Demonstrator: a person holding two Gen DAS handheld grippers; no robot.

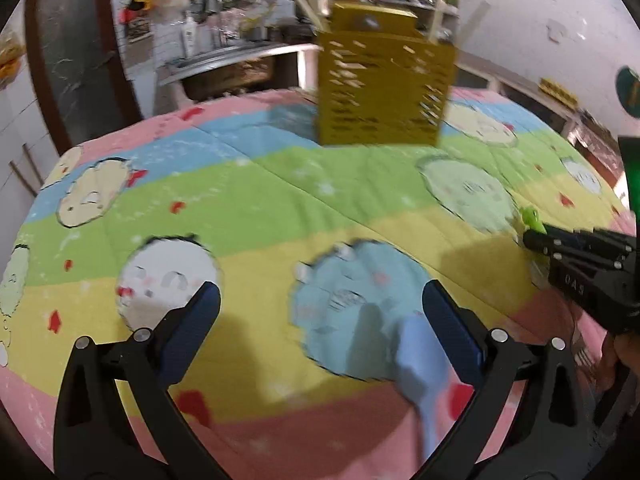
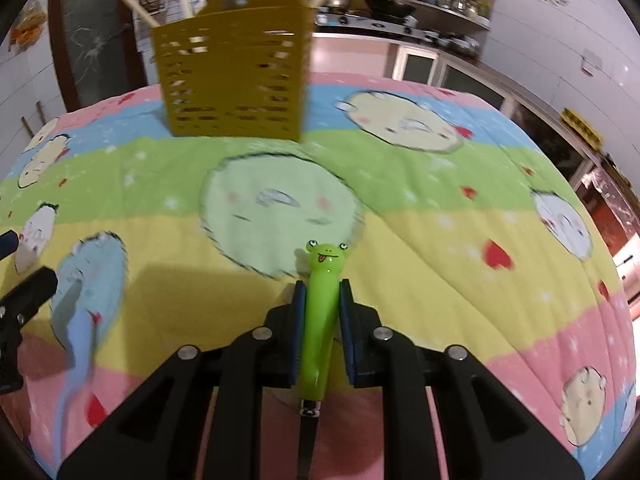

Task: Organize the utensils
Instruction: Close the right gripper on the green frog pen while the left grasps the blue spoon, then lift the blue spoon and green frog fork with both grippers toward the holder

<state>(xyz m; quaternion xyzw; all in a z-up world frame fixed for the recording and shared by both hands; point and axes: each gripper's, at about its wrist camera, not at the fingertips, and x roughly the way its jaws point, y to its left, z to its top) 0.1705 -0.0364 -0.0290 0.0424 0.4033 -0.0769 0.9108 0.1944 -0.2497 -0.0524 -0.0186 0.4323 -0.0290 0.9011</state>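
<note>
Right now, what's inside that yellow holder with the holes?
Pale wooden sticks, maybe chopsticks or handles, poke out of the yellow holder. Its walls hide their lower ends and anything else inside.

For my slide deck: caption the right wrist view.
Right gripper clamps a green frog-handled utensil above the cartoon quilt, facing the yellow utensil holder.

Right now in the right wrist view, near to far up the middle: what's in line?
Right gripper shut on the green frog-headed utensil handle → pale green round cartoon face printed on the striped cloth → mustard-yellow perforated utensil holder → kitchen counter with stove and pots.
</note>
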